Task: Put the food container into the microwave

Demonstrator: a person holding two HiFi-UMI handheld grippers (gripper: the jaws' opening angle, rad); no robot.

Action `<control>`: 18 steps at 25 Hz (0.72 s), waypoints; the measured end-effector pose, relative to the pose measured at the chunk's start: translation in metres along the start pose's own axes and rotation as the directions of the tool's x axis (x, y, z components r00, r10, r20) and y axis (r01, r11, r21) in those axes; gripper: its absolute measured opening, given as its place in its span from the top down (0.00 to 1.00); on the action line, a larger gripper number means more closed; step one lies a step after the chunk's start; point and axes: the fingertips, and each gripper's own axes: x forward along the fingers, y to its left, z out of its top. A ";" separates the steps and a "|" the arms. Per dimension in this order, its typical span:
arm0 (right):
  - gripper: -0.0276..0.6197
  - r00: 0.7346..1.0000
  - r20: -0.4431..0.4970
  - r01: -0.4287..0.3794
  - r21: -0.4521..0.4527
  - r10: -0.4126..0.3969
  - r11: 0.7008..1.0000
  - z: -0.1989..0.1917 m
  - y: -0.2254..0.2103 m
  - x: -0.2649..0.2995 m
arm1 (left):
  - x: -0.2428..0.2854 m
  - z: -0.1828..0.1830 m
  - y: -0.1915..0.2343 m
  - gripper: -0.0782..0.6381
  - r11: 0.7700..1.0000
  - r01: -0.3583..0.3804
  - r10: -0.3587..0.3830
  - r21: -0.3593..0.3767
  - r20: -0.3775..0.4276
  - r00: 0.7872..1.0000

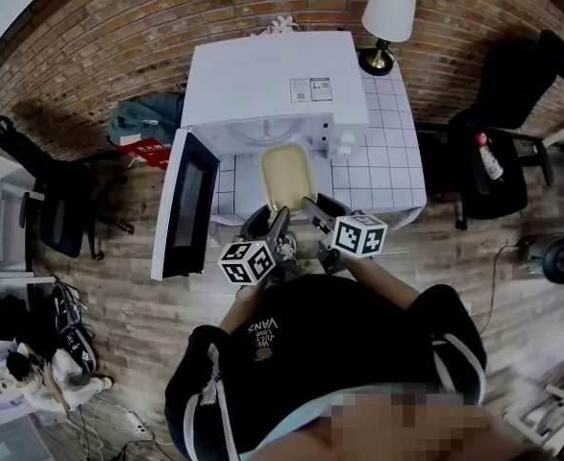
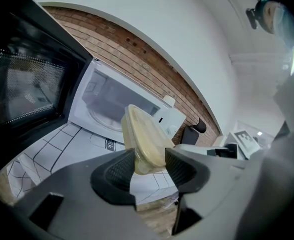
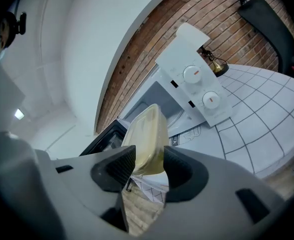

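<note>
Left gripper [image 2: 149, 168] and right gripper [image 3: 148, 166] both clamped on food container [image 1: 286, 176], near rim. Looks light, thin flexy plastic, probably slippery. Two-sided hold seems right.

We find the room evenly and softly lit. The top of the white microwave [image 1: 274, 83] is the brightest area, nearly washed out. All three views curve strongly and darken at the corners. In the left gripper view a glare spot sits at the upper right, and the near foreground is blurred.
</note>
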 end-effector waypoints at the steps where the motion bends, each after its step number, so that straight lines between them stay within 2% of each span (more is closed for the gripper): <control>1: 0.70 1.000 0.002 0.003 0.001 -0.003 1.000 0.002 0.000 0.007 | 0.003 0.003 0.006 0.62 1.000 0.003 -0.003 -0.001 -0.003 1.000; 18: 0.70 0.997 0.027 0.074 0.035 -0.075 0.997 0.032 -0.023 0.095 | 0.061 0.041 0.080 0.62 0.999 0.039 -0.041 -0.036 -0.062 0.997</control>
